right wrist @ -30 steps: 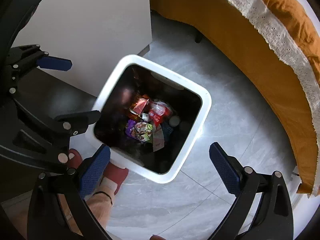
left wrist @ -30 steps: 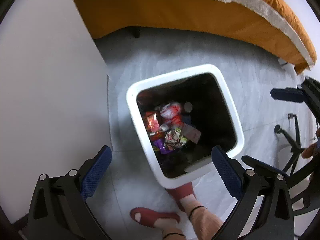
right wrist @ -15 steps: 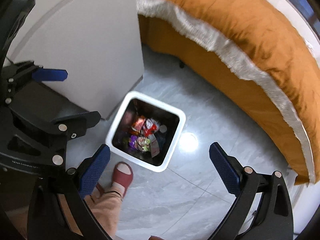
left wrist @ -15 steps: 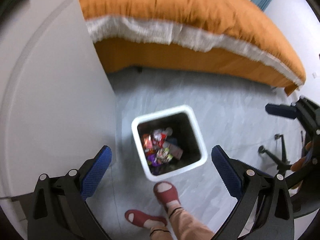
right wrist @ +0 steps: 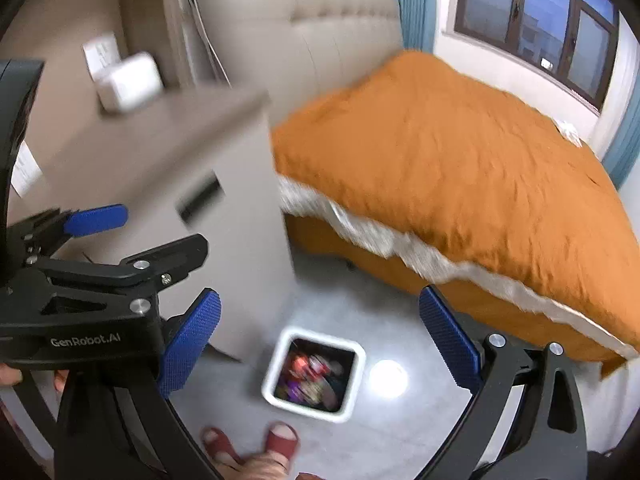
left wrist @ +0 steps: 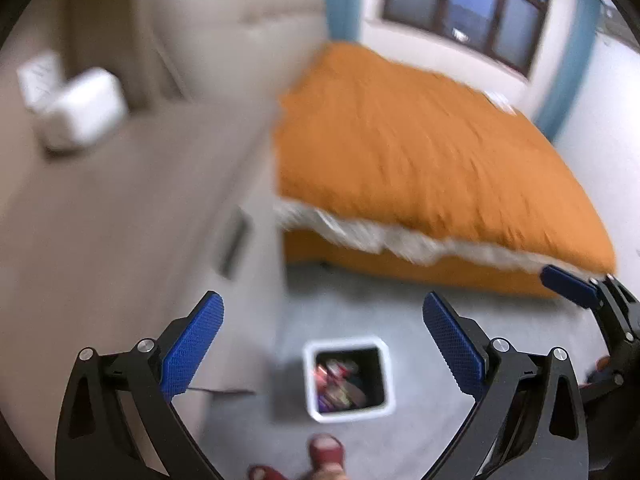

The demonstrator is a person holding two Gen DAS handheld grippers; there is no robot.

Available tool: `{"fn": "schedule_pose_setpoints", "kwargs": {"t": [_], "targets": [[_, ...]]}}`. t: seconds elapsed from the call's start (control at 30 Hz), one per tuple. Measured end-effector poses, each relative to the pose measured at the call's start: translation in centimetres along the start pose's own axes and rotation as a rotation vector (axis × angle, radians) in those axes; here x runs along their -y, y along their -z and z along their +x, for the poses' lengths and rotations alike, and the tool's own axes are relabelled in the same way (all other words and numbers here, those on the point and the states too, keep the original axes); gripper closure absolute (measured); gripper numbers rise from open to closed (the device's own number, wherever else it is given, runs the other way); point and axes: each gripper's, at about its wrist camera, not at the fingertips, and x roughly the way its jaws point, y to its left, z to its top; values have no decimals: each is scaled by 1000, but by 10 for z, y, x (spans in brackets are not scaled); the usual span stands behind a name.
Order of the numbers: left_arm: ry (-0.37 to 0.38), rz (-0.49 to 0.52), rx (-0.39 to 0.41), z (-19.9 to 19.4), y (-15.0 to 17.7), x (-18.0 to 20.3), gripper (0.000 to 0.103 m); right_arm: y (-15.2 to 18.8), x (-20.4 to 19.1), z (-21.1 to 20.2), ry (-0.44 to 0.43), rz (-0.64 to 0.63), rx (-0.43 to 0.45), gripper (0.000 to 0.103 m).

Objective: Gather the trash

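Note:
A white square trash bin stands on the grey floor far below both grippers, with several colourful wrappers inside. My left gripper is open, its blue pads wide apart with nothing between them. My right gripper is open too and holds nothing. In the right wrist view the left gripper shows at the left edge. In the left wrist view a blue pad of the right gripper shows at the far right. Both views are blurred.
A beige nightstand stands left of the bin with a white box on top. An orange-covered bed fills the right. A person's feet in red slippers stand near the bin.
Both grippers have risen well away from the bin and tilted up, so it looks much smaller. The nightstand top, bed and window have come into view.

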Motion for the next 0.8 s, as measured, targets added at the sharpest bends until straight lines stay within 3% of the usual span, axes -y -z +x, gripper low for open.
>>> {"fn": "schedule_pose_setpoints", "kwargs": {"t": [0.13, 0.23, 0.53, 0.63, 0.73, 0.8], "targets": [[-100, -87, 105, -50, -22, -40, 5, -39, -33, -26, -52, -22, 130, 4], [-202, -134, 167, -86, -30, -74, 5, -61, -64, -37, -111, -37, 179, 4], [-421, -338, 271, -188, -7, -175, 5, -101, -186, -68, -322, -236, 232, 4], [-545, -388, 302, -214, 5, -205, 5, -107, -228, -80, -398, -272, 233, 4], [-589, -443, 324, -236, 13, -233, 5, -111, -263, -84, -351, -325, 237, 4], [-603, -500, 346, -248, 19, -250, 5, -115, -281, -90, -365, -356, 250, 4]]}}
